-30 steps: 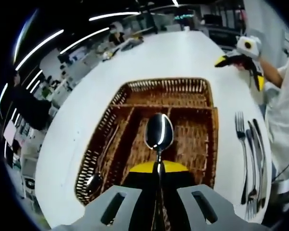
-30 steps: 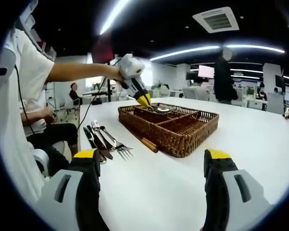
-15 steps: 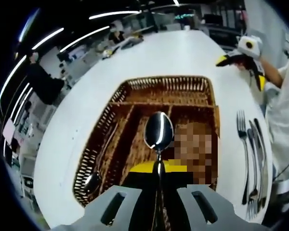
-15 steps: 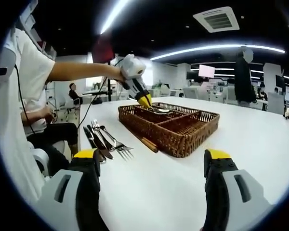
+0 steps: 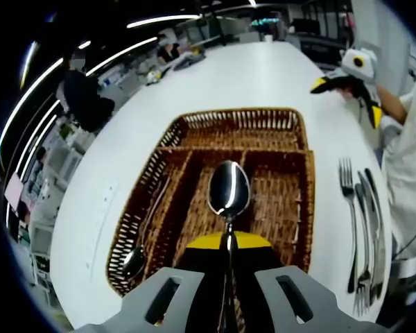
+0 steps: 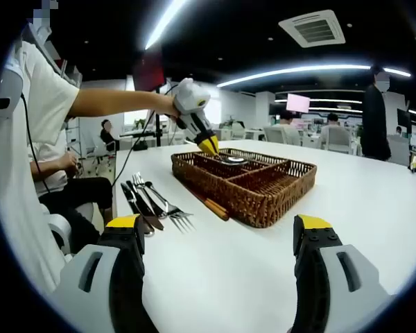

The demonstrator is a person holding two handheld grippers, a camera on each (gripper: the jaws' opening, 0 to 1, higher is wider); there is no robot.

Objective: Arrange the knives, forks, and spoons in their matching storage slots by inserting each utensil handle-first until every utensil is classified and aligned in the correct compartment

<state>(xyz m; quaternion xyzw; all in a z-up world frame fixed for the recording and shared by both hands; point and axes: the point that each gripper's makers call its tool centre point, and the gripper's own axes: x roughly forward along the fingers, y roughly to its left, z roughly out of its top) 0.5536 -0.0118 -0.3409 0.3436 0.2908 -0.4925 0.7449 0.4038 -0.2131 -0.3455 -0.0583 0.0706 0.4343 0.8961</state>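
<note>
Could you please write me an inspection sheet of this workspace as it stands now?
Surface: white table, bare apart from the job's things.
Job's things: wicker tray with compartments; one spoon lies in its left slot; forks and knives lie on the table beside the tray.
Clutter: nothing seen.
Grippers: left gripper shut on a spoon, bowl outward, above the tray; right gripper open, holding nothing.
Cables: a dark cable hangs from the left gripper.
Surroundings: open office, ceiling strip lights, people standing and seated in the background.

Spoon (image 5: pixel 228 189) above wicker tray (image 5: pixel 194 135)
</note>
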